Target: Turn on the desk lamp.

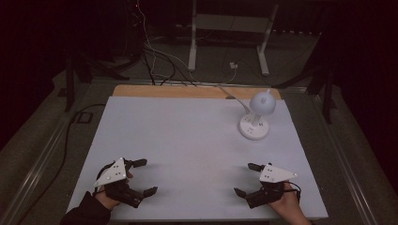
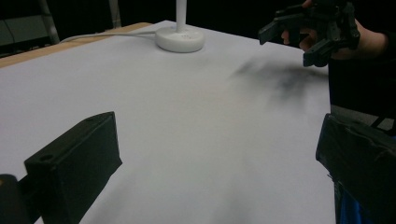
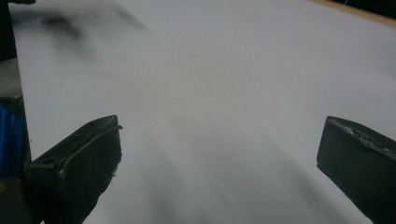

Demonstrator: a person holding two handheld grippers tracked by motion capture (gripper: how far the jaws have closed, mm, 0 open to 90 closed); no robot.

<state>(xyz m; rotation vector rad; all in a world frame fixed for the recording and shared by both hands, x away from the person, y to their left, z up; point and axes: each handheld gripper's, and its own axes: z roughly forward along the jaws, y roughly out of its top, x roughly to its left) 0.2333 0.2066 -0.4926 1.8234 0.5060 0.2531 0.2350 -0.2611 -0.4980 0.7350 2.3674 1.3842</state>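
Lay bare across the whole middle of the white-covered worktop (image 1: pixel 187 136), open between both tongs. Stood blocked only at the far right by a small white round-based desk lamp (image 1: pixel 255 126) and its white cable (image 1: pixel 234 96).

Thing: a small white desk lamp (image 1: pixel 257 115), the thing nearest the right hand-held gripper (image 1: pixel 247 179).
Base: round, flat white disc (image 1: pixel 254 127) resting flat on the white desk (image 1: pixel 187 140), with small markings on top too fine to read.
Head: rounded white dome (image 1: pixel 262 103) above the base, on a thin white neck.
Cord: white cable (image 1: pixel 232 93) running off the far edge.
Place: far right part of the desk, well apart from both hand-held grippers.
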